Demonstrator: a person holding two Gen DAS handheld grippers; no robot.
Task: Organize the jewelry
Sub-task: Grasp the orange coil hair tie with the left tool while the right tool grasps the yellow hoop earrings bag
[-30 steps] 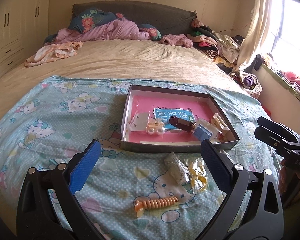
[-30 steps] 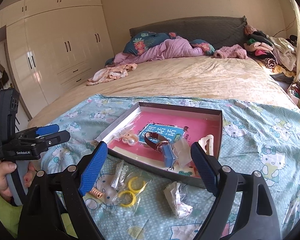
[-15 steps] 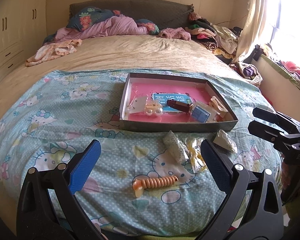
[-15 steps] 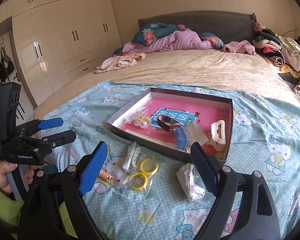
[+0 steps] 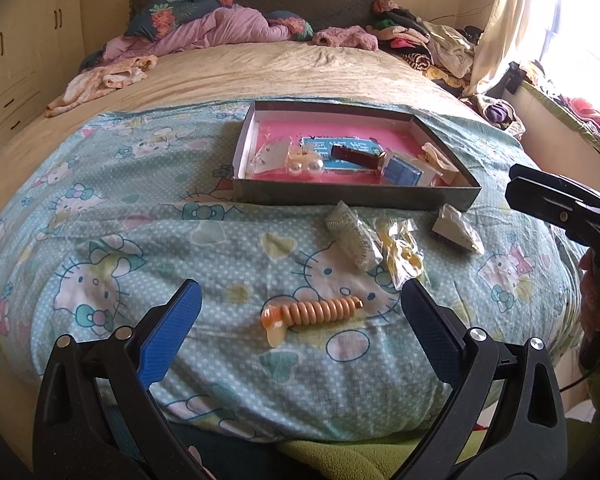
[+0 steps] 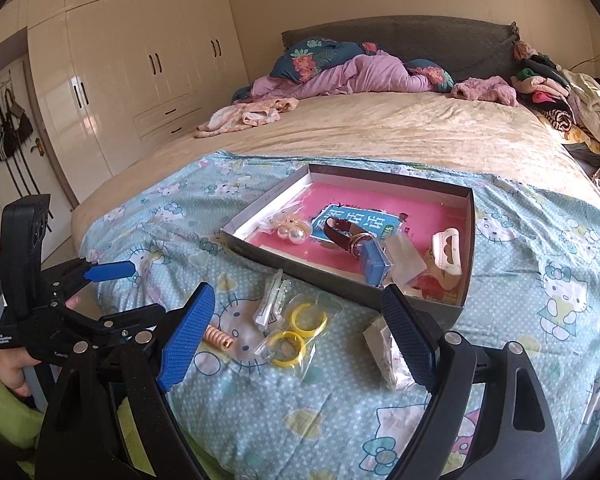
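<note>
Rumpled bedding (image 5: 204,28), white wardrobe (image 6: 140,60)

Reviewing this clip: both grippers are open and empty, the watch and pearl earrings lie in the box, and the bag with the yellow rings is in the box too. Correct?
Not quite. The bag with the yellow rings lies on the blanket in front of the box, as the right wrist view shows. The rest holds: the left gripper and right gripper are open and empty, and the watch and pearl earrings lie in the box.

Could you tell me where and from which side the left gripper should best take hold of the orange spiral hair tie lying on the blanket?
Probably across the middle of the orange spiral hair tie: it lies flat and crosswise between the open fingers of the left gripper. Come from above, turned so the fingers close front and back across the narrow coil, avoiding the blob at its left end.
</note>
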